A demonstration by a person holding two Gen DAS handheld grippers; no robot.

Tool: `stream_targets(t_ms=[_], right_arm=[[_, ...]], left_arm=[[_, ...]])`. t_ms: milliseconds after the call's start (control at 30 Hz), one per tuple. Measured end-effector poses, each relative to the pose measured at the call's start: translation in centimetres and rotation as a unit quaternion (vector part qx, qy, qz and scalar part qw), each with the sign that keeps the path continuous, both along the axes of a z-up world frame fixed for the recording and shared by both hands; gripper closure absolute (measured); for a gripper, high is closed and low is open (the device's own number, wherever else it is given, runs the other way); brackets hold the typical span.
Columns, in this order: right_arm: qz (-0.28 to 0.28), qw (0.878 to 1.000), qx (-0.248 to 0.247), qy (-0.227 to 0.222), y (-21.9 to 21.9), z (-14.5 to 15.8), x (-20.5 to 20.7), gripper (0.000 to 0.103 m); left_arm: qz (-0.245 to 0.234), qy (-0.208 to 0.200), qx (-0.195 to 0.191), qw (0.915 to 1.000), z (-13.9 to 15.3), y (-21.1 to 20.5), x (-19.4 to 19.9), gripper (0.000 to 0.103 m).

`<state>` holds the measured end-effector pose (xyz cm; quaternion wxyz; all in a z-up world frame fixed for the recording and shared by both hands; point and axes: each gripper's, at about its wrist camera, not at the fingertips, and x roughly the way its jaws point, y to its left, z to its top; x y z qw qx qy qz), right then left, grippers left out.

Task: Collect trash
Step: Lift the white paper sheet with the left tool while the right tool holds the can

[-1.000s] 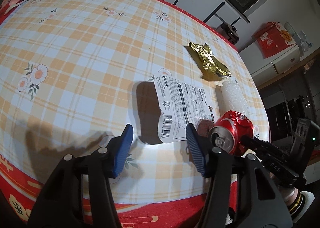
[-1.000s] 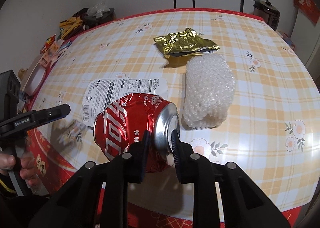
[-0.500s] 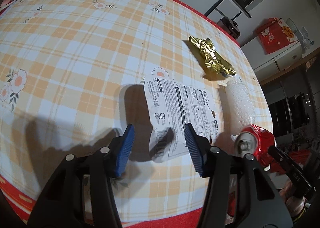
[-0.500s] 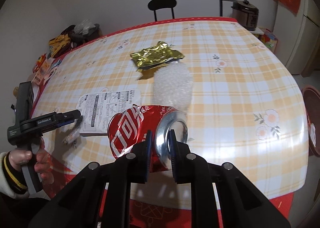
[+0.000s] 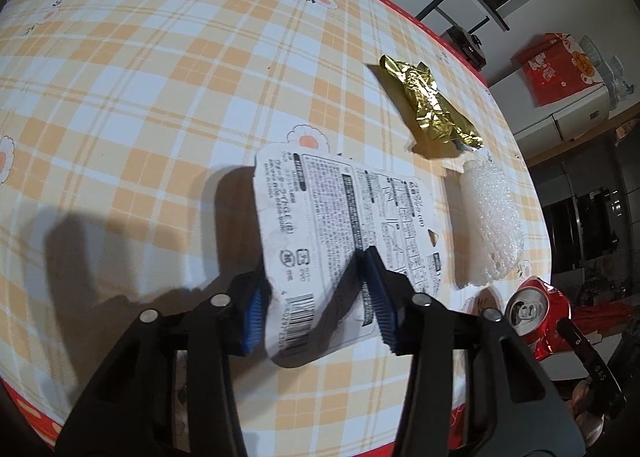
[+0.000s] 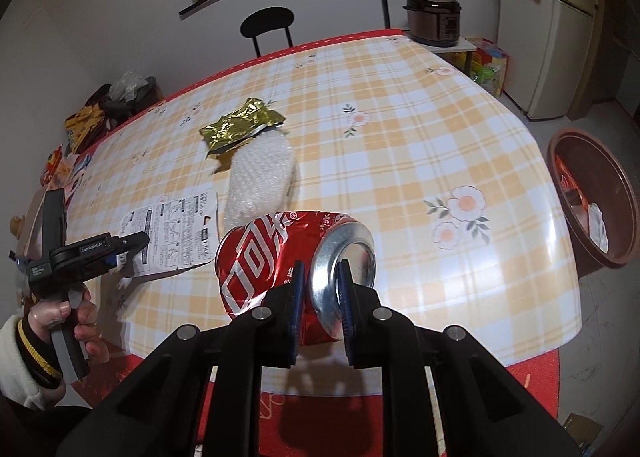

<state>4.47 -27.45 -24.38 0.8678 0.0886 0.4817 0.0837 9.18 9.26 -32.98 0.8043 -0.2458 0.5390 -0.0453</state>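
R tongs [image 6: 320, 297] clamped on crushed red can [image 6: 280, 253] rim. L tongs [image 5: 316, 307] closing around printed white wrapper [image 5: 344, 217] on surface [image 5: 160, 97]; pad contact unclear.

At lower centre the right gripper [image 6: 320, 297] is pinching the rim of a crushed red can [image 6: 280, 253] between its fingers [image 6: 297, 289], above the table [image 6: 400, 129]. At left the left gripper [image 6: 134, 243] is closing over a white wrapper [image 6: 172, 233].
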Motion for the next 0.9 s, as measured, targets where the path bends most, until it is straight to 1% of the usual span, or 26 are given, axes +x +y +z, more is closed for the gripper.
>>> stream_targets(t_ms=[67,200,300,467,567,667,900], right_arm=[[-0.006,1.000,0.001,-0.001,-0.5,0.0,0.0,0.085],[-0.012,1.000,0.005,-0.005,-1.1,0.2,0.0,0.085],[-0.015,1.000,0.007,-0.009,-1.5,0.4,0.0,0.085],[-0.016,1.000,0.013,-0.015,-1.8,0.6,0.4,0.085],[-0.014,1.000,0.016,-0.018,-1.8,0.7,0.4,0.085],[-0.010,1.000,0.019,-0.019,-1.7,0.8,0.6,0.085],[-0.006,0.999,0.028,-0.029,-1.7,1.3,0.9,0.085]], left_arm=[[-0.001,-0.003,0.008,1.0000,0.3,-0.2,0.0,0.059],[0.002,-0.014,0.006,0.9999,1.1,-0.1,-0.3,0.064],[-0.003,-0.032,0.001,0.9995,2.3,0.1,-0.8,0.067],[-0.010,-0.069,0.006,0.9975,5.1,0.3,-1.9,0.071],[-0.015,-0.089,0.007,0.9959,6.6,0.4,-2.5,0.072],[-0.021,-0.103,0.018,0.9943,7.5,0.1,-3.1,0.073],[-0.013,-0.129,0.014,0.9915,9.7,0.4,-4.2,0.073]])
